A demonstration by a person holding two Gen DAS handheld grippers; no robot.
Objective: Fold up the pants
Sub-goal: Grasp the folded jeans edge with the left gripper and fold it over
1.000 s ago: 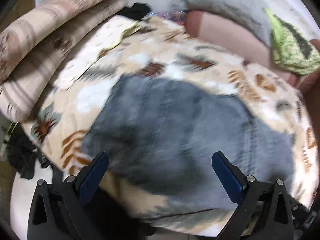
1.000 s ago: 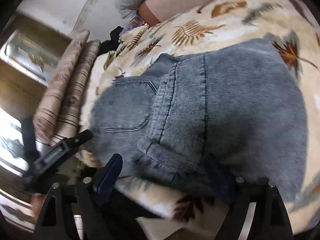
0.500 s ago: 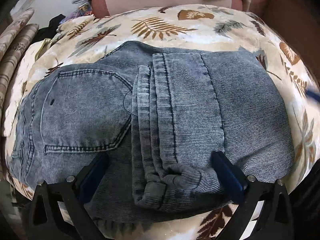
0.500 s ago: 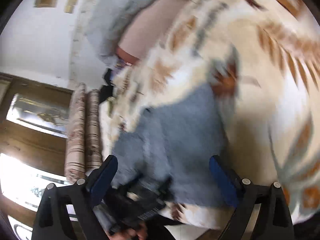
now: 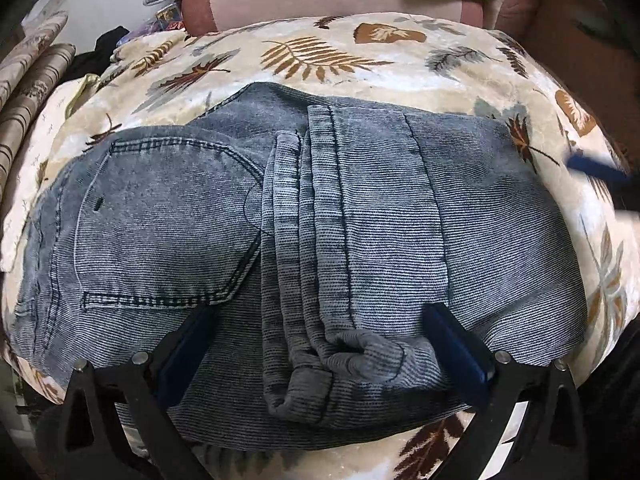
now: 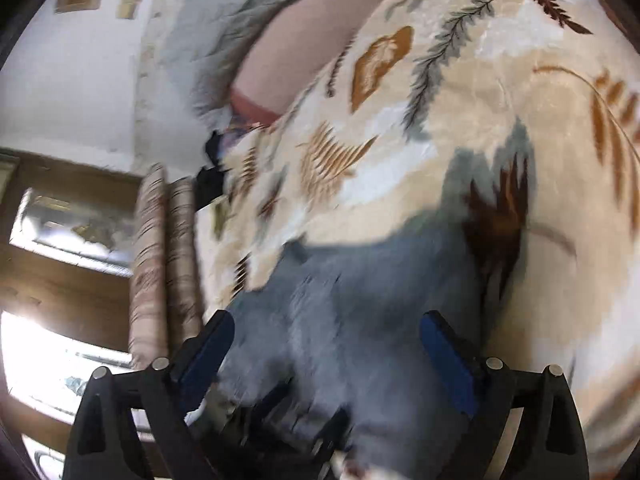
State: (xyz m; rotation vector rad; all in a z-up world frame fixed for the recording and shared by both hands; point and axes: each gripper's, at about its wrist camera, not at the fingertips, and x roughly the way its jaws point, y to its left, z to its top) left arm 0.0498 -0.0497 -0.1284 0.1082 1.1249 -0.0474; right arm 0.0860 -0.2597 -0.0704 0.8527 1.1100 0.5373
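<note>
What could go wrong: the rolled cuff sits loose on top near the front edge, so if I bump it w/ my left claw the fold could flop open or slide off the bed. My left claw is wide open, holding nothing, w/ a finger on each side of that cuff. My right claw is open too, empty; its pic is blurry. The pants are gray-blue, ribbed, folded into a flat block w/ a back pocket showing. They lie on the leaf blanket, right in front of me.

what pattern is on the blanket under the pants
Cream blanket printed with brown, tan and grey leaves and ferns; clearest in the left wrist view.
</note>
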